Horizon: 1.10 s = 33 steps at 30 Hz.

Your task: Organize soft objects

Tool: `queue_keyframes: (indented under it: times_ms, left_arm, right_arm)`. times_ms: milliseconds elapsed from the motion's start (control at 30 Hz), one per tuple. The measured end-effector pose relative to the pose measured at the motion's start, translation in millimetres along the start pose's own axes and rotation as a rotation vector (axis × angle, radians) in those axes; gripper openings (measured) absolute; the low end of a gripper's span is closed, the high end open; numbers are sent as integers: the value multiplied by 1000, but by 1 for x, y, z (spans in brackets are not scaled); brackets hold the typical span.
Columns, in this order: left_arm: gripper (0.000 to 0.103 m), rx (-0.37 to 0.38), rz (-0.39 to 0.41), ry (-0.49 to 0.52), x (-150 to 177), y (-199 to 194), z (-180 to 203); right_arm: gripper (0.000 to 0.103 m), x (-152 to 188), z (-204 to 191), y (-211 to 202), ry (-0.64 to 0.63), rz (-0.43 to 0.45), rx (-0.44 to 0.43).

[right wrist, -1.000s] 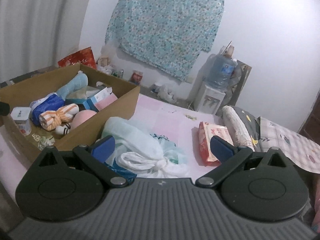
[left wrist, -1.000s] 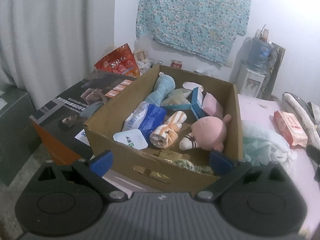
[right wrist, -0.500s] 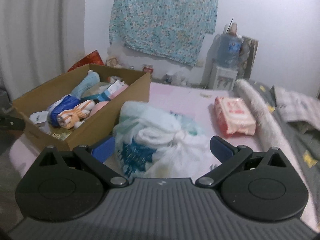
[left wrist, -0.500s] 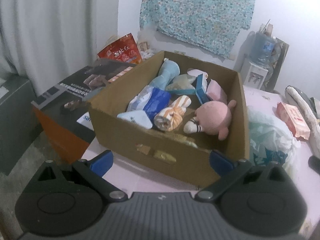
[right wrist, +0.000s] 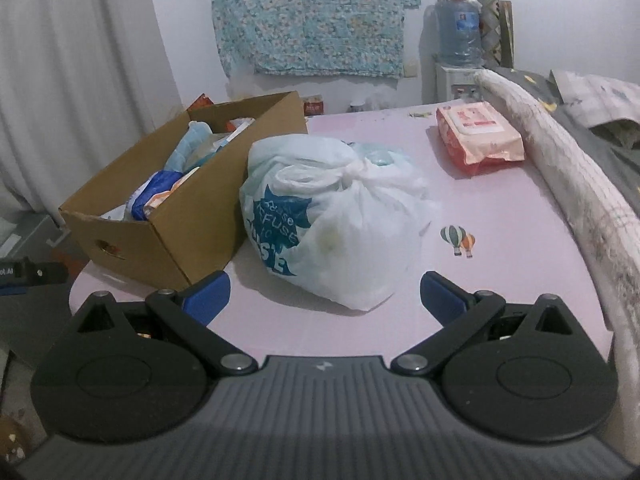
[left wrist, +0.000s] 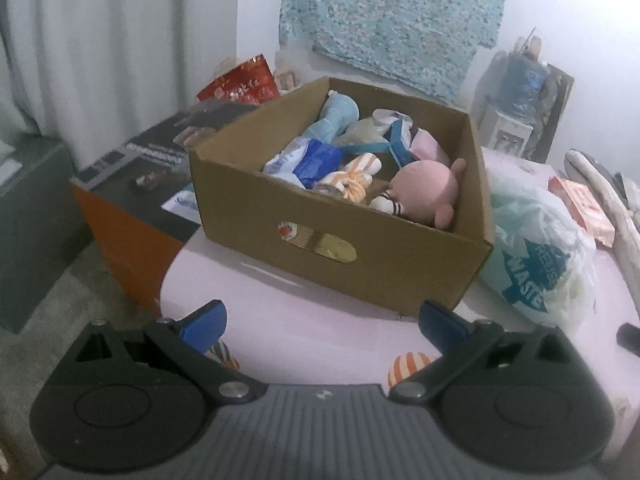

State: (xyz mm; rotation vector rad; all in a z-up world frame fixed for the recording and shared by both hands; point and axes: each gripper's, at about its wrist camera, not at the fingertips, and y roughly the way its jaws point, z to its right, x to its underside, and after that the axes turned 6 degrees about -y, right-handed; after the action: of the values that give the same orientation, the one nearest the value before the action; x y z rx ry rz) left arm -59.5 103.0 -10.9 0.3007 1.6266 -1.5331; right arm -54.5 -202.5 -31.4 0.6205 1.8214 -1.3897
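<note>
A cardboard box (left wrist: 400,264) (right wrist: 192,224) stands on the pink bed sheet (left wrist: 304,320) (right wrist: 500,216). Inside lie a pink plush doll (left wrist: 428,188), an orange-striped rolled cloth (left wrist: 352,180), a blue-and-white pack (left wrist: 312,160) and a light blue plush (left wrist: 336,116). A knotted white plastic bag (right wrist: 332,216) (left wrist: 540,256) rests against the box's right side. My left gripper (left wrist: 322,322) is open, a little short of the box's front wall. My right gripper (right wrist: 324,294) is open in front of the bag, holding nothing.
A pink wipes pack (right wrist: 478,136) lies at the bed's far right beside a long rolled bolster (right wrist: 572,184). An orange-and-black carton (left wrist: 136,184) stands left of the bed. A water dispenser (right wrist: 458,44) and a red snack bag (left wrist: 240,88) sit by the far wall.
Both grippers have drawn back from the box and bag, so more pink sheet shows in front. Both stayed open with nothing held.
</note>
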Motion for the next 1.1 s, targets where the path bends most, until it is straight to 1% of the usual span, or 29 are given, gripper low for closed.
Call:
queue_keyframes:
  times_ms: [67,167,367,567,733,800,967,1100]
  left_arm:
    - [103,-12,25,6,1,-7,3]
    - [103,-4,43,13,2,-15,7]
    - [103,6,32,4,12,-25,13]
    - [103,14,62,47,25,-42,23]
    - [103,41,55,76,32,-48,30]
    - [103,52,52,86,33,-51,32]
    - [103,70,77,107,33,-57,38]
    - [103,75,65,110,30,-54,41]
  right_arm:
    - [102,0,3,-4,8,10,-14]
    - [102,2,6,-12,13,33,-29]
    - [102,9,14,-28,22,71,-52]
    - [101,28,25,-42,77,86,-76]
    - [101,42,29,-54,101,100,-74]
    - [101,44,30,-58,109,108,-73]
    - [101,46,31,-65,117,122,-76]
    - [101,48,30,-66,126,121,-83]
